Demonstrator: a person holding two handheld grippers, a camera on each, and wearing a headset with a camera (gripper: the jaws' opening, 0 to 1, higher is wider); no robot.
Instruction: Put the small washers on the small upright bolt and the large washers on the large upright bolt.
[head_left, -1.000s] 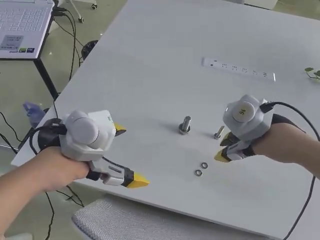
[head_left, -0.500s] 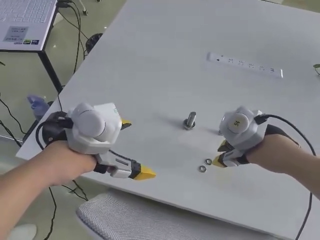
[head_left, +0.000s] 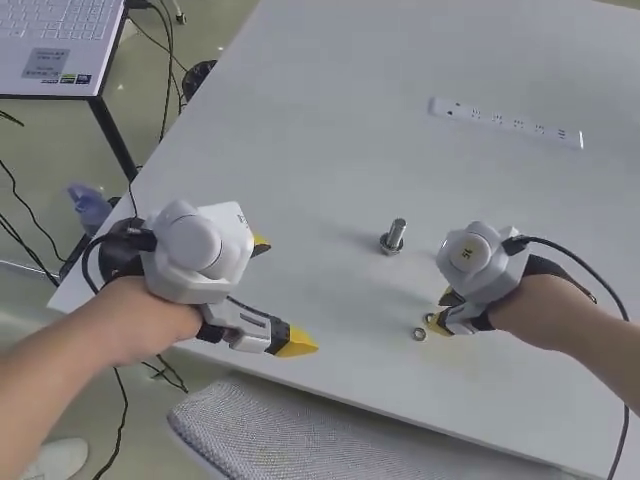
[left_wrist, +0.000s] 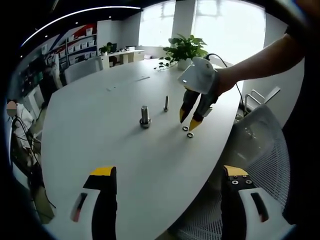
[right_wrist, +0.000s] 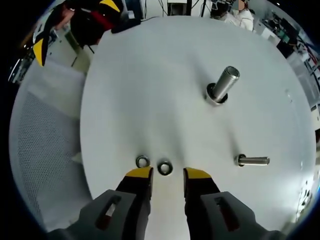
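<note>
my right gripper (right_wrist: 167, 174) is low over the table (right_wrist: 150, 75), jaws a little apart with nothing pinched. the two washers (right_wrist: 164, 168) lie flat just ahead of its tips. the large bolt (right_wrist: 222, 85) and small bolt (right_wrist: 253, 160) stand further out. my left gripper (left_wrist: 168, 171) hangs near the table edge, jaws spread wide.

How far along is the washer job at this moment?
Done: nothing certain; the ring under the large steel upright bolt may be washers. In hand: nothing; the open right gripper hovers over two small steel washers on the white table. Remaining: both onto the small upright bolt.
</note>
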